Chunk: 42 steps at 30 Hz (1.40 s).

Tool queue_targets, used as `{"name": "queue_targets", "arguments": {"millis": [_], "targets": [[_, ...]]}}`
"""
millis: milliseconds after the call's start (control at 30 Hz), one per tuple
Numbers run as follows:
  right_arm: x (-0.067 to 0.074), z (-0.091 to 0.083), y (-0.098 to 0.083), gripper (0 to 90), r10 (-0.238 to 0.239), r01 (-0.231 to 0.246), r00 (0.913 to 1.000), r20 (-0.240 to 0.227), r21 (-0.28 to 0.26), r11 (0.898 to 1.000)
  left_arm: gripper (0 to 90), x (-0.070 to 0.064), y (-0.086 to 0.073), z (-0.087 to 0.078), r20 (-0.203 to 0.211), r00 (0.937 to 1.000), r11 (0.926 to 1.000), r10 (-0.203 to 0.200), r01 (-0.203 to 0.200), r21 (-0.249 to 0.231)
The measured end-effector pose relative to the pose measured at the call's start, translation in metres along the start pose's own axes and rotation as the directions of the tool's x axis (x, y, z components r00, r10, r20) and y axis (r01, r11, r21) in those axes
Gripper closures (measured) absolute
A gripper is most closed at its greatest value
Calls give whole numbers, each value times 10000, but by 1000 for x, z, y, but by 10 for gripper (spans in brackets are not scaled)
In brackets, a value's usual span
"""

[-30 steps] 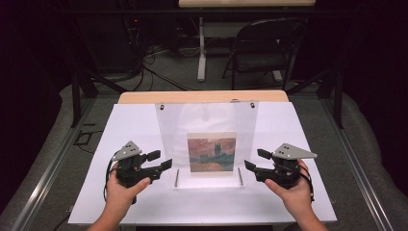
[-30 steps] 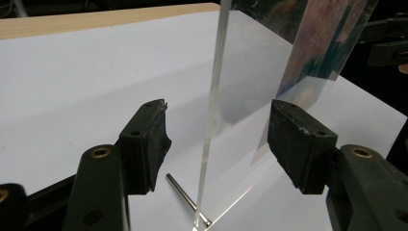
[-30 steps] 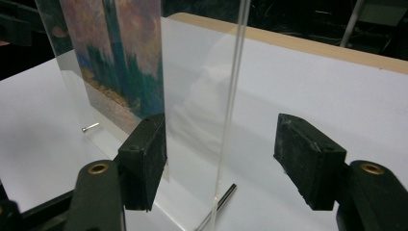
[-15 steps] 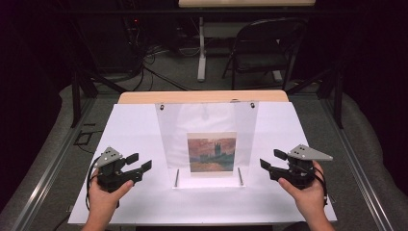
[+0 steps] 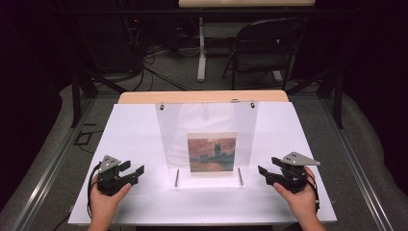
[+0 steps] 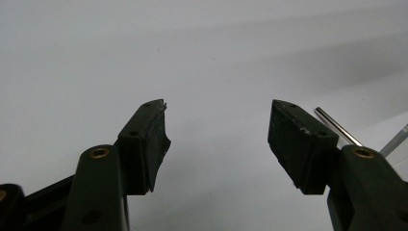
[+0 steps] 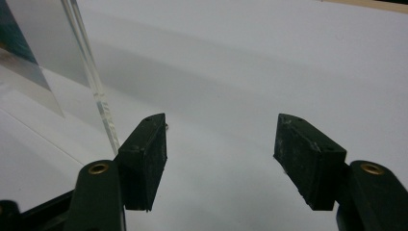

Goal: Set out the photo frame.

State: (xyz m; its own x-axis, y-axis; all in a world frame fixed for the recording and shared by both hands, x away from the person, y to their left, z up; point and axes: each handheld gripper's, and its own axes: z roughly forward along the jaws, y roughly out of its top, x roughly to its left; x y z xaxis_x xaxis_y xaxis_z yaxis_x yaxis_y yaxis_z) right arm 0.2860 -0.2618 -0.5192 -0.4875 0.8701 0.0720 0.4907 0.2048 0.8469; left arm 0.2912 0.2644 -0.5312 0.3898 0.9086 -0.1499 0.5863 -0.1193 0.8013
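A clear acrylic stand (image 5: 207, 120) rises upright at the middle of the white table (image 5: 144, 125), with a small painting print (image 5: 212, 153) showing through its lower half. Two thin metal pins (image 5: 176, 177) stick out at its base. My left gripper (image 5: 136, 172) rests low on the table to the left of the stand, jaws open and nothing between them. My right gripper (image 5: 263, 172) sits to the right of the stand, also open and empty. The stand's clear edge (image 7: 94, 82) stands just left of the right gripper (image 7: 219, 149). A metal pin (image 6: 337, 126) lies beyond the left gripper (image 6: 216, 139).
A wooden strip (image 5: 202, 97) borders the table's far edge. Behind it stand a dark folding chair (image 5: 264, 48) and a table leg (image 5: 202, 48) among cables on the floor. Metal rails (image 5: 43, 178) run along both sides of the table.
Both hands have drawn outward from the stand and sunk toward the table. The left gripper moved left and nearer the front edge; the right moved right and down. Jaws kept their width.
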Motion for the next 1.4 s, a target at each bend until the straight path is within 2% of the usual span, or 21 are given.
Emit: {"name": "queue_targets", "arguments": {"millis": [133,233,333,433,567,667,1067,1400], "targets": [[0,8,-7,352,-142,139,9999,86,378,9992,386,1,-3,2,-79,10000,9998,-26,27,176],[-2,11,-10,355,-229,202,9989,413,631,9978,386,0,-5,4,-208,9998,9997,81,-75,246],[-4,12,-13,356,-218,172,9982,553,809,9966,386,-1,-7,5,-194,9998,9993,95,-88,361],[-8,12,-16,356,-102,31,9970,768,925,9957,386,-1,-9,7,-154,9998,9984,111,-102,553],[-15,8,-19,356,358,-450,9946,974,933,9946,386,-2,-9,8,-138,9999,9983,103,-95,567],[-18,8,-20,356,531,-632,9927,1081,918,9938,386,-1,-10,9,-133,9999,9980,91,-82,628],[-20,10,-22,356,804,-886,9928,883,929,9917,386,2,-11,11,-43,9998,9974,-178,181,704],[-16,13,-21,355,591,-654,9963,625,1029,9925,386,2,-11,12,14,9997,9972,-236,234,716]]}}
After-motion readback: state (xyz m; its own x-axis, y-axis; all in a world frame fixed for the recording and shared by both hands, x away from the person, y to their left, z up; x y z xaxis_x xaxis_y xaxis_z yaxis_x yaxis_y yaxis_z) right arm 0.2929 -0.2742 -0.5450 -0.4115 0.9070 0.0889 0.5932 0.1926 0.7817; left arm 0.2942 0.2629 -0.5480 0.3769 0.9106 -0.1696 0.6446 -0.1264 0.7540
